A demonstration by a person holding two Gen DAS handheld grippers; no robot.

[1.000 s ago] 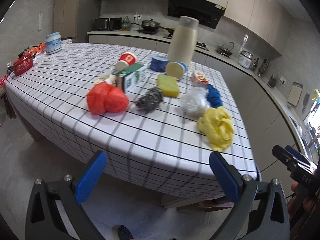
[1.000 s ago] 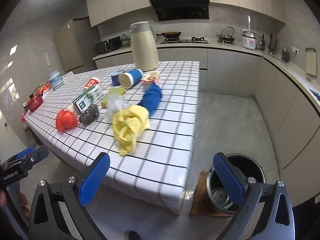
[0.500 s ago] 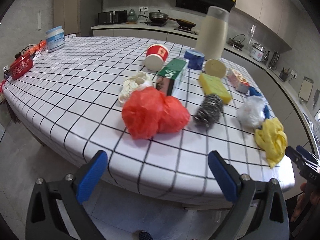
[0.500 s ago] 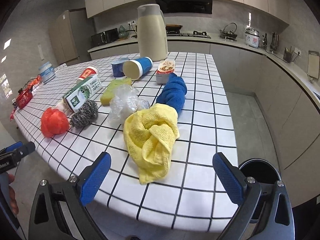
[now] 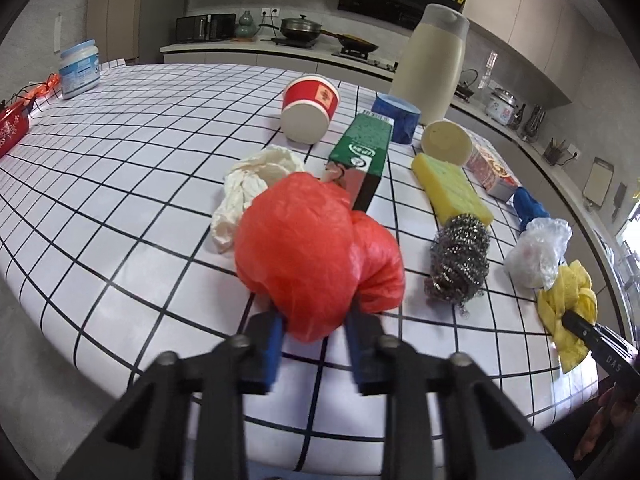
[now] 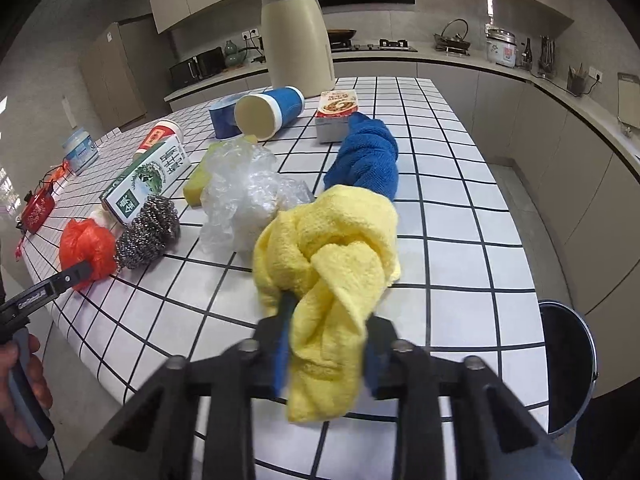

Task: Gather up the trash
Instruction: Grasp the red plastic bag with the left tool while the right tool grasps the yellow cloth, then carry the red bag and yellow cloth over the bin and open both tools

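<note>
My left gripper (image 5: 314, 330) is shut on a crumpled red plastic bag (image 5: 316, 252) near the front edge of the checked table (image 5: 132, 184). My right gripper (image 6: 326, 342) is shut on a knotted yellow cloth (image 6: 332, 256) at the table's right end. The red bag also shows in the right wrist view (image 6: 86, 246), and the yellow cloth in the left wrist view (image 5: 568, 304). A clear plastic bag (image 6: 244, 192), a steel scourer (image 6: 150, 226), a white crumpled wrapper (image 5: 256, 184) and a green carton (image 5: 362, 160) lie between them.
A black trash bin (image 6: 568, 364) stands on the floor right of the table. Further back lie a blue cloth (image 6: 366, 158), a yellow sponge (image 5: 452, 188), a red paper cup (image 5: 310, 108), a blue cup (image 6: 268, 112), a food box (image 6: 336, 114) and a tall beige jug (image 6: 296, 32).
Both grippers moved in to the table and closed: the left on the red bag, the right on the yellow cloth. Both were open and empty before.
</note>
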